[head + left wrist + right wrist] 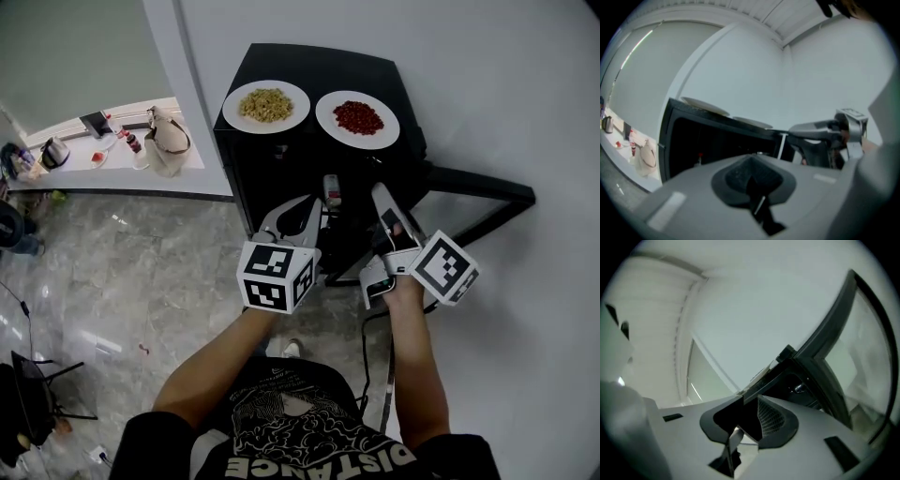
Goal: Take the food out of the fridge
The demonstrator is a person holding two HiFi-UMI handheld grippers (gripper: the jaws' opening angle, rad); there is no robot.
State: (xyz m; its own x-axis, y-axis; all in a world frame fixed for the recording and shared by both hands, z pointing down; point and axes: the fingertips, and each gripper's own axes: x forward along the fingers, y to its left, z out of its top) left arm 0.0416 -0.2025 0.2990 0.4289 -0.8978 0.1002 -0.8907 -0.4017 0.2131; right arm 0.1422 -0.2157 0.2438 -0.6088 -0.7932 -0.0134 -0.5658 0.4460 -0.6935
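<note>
Apparently nearly done: two plates out

Yellowish food (266, 104) sits by the left edge of the fridge (319, 66) top and red food (358, 117) by the right edge. At the open door (469, 183), your left gripper (309, 208) is closed and your right gripper (384, 202) parted, both empty. The interior is too dark to judge leftovers.

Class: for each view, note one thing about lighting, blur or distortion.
Head view: evenly lit, sharp; fridge inside dark. Left gripper view: fisheye bend, black corners, left gripper blurred. Right gripper view: same fisheye, scene tilted, door dark against bright wall.
</note>
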